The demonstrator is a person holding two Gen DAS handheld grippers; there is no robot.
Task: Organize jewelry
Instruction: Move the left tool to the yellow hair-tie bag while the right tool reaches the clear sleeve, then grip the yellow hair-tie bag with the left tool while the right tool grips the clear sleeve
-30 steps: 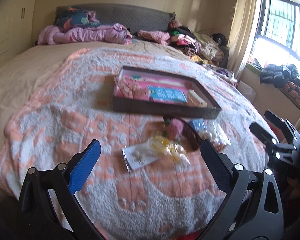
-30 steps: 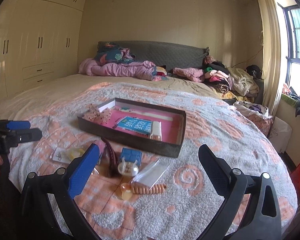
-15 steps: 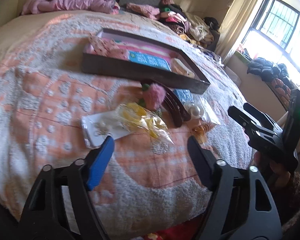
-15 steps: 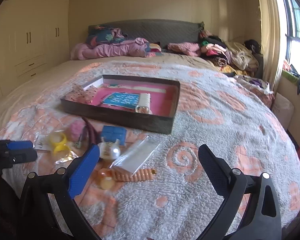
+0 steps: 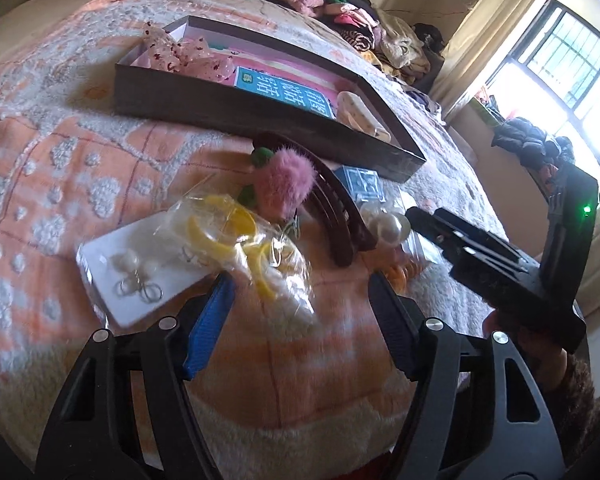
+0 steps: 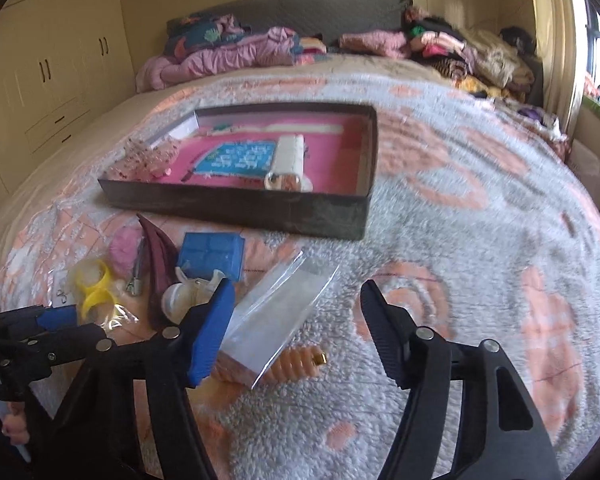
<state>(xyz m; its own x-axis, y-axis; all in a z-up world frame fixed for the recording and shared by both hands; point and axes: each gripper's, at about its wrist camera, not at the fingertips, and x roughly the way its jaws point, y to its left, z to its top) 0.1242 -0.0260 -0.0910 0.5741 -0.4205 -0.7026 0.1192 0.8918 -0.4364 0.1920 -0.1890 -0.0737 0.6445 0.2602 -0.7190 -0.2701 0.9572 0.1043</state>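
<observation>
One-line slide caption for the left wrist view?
Open left gripper hovers over bagged yellow rings beside the dark tray on the bedspread.

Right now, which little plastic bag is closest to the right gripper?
The empty clear bag lying over the orange spiral clip, between the right gripper's fingers. The other bag holds yellow rings.

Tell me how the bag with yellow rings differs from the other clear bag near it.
The ring bag is crumpled and holds yellow rings; the flat bag is smooth and looks empty. The ring bag lies partly on a white card; the flat bag lies over an orange spiral clip. Both are clear plastic and lie on the blanket outside the tray.
</observation>
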